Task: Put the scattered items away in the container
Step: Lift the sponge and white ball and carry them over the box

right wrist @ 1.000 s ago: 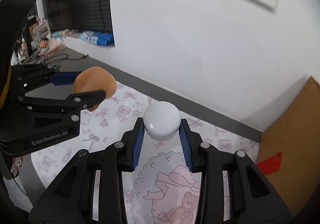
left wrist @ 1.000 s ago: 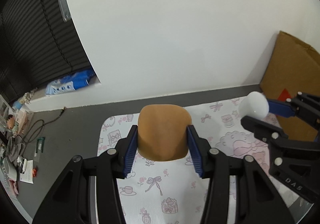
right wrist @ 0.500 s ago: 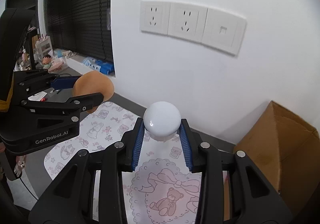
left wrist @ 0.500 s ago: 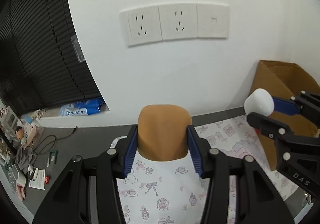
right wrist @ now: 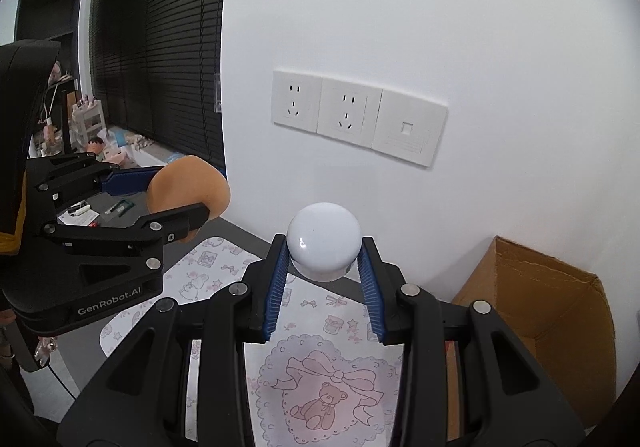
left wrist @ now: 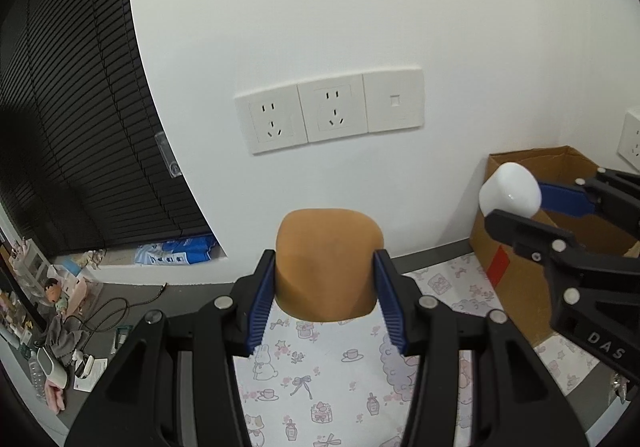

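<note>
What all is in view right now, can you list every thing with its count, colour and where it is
orange-brown rounded item: one, orange-brown, held in the left gripper above the mat
white rounded item: one, glossy white, held in the right gripper above the mat
cardboard box: one, brown, open, at the mat's right edge by the wall
patterned mat: one, white with pink prints, below both grippers
wall outlets: one row of three plates, white, on the wall
window blind: one, black, left
clutter: several small things, mixed colours, far left
left gripper: one, black with blue pads
right gripper: one, black with blue pads
</note>
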A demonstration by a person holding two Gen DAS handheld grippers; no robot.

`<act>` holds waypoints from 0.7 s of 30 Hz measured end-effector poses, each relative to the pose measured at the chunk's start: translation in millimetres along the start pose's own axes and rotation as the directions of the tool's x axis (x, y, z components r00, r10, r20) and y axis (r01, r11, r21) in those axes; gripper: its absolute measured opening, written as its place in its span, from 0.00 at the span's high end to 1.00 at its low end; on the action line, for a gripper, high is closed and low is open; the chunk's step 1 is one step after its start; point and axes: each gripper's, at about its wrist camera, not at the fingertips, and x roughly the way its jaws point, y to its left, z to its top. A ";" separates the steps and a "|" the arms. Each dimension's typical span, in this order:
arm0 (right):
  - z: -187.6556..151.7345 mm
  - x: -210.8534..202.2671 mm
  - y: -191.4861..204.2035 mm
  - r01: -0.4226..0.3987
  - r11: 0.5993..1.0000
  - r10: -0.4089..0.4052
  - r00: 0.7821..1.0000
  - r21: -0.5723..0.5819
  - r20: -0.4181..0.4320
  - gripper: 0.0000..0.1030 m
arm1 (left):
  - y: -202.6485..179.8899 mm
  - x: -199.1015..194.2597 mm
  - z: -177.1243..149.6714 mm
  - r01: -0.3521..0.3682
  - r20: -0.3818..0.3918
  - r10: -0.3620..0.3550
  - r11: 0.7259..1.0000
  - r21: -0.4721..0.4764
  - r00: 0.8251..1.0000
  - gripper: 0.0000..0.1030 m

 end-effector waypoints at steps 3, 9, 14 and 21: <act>1.5 -9.1 -1.8 0.008 1.000 -0.008 1.000 0.003 0.011 0.64 | -2.9 -5.5 2.9 0.002 0.014 -0.002 1.000 0.006 1.000 0.54; 2.1 -22.5 -4.2 0.022 1.000 -0.023 0.999 0.004 0.028 0.64 | -9.7 -14.5 6.9 0.011 0.032 -0.011 1.000 0.009 0.999 0.54; -1.4 -30.1 -10.0 0.034 0.999 -0.034 0.999 0.012 0.029 0.64 | -22.1 -14.4 8.6 0.006 0.046 -0.007 1.000 0.023 0.999 0.54; -11.4 -38.6 -33.6 0.064 0.997 -0.064 0.998 0.039 0.017 0.64 | -53.1 -8.9 15.4 0.048 0.040 -0.051 0.997 0.058 0.998 0.54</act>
